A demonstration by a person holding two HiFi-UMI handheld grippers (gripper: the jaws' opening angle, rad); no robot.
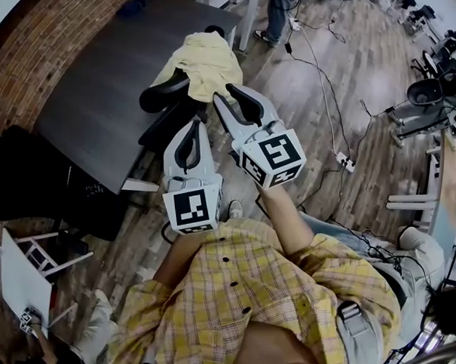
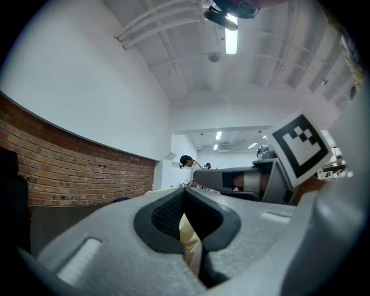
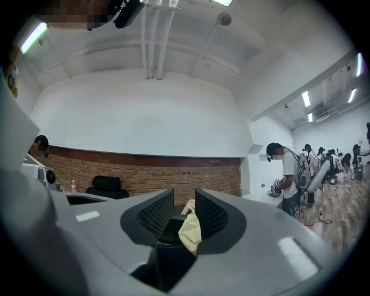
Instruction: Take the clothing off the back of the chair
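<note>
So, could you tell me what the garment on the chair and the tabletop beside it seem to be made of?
Garment: soft woven cloth, probably cotton, pale yellow, matte; it crumples and folds. Tabletop: likely laminate, dark grey, smooth with a dull sheen.

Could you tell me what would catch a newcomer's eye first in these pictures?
A pale yellow garment drapes the black chair beside the dark table, top centre of the head view. The left gripper pinches the cloth; the right gripper has its fingers apart around a fold.
</note>
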